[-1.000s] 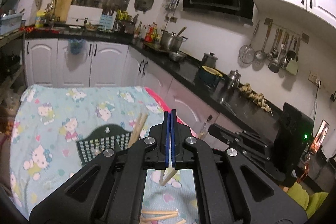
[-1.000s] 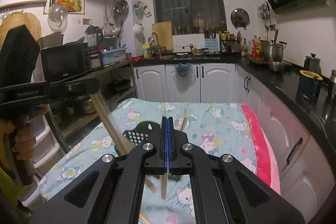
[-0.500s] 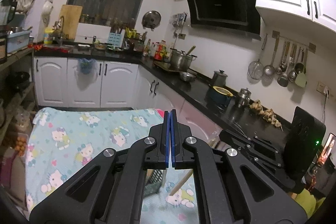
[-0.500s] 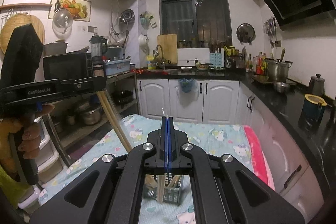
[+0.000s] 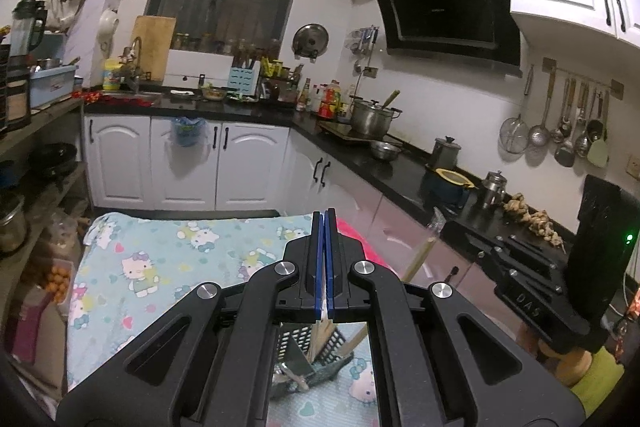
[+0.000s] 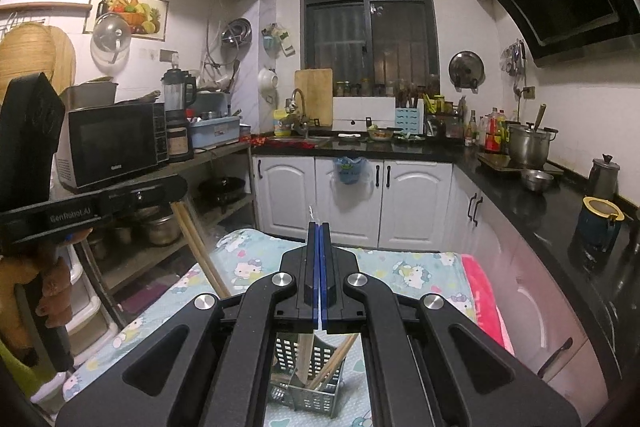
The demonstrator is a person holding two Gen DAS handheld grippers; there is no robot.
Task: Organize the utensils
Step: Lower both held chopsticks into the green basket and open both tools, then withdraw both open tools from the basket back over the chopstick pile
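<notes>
Standing below right tool (image 6: pixel 320 227), chopsticks (image 6: pixel 306 359), basket (image 6: pixel 306 393)

A pair of wooden chopsticks (image 6: pixel 308 355) is being pinched between the blue pads of the closed right gripper (image 6: pixel 320 311), hanging into a grey perforated utensil basket (image 6: pixel 308 383) on a cartoon-print cloth (image 6: pixel 404 275).
</notes>
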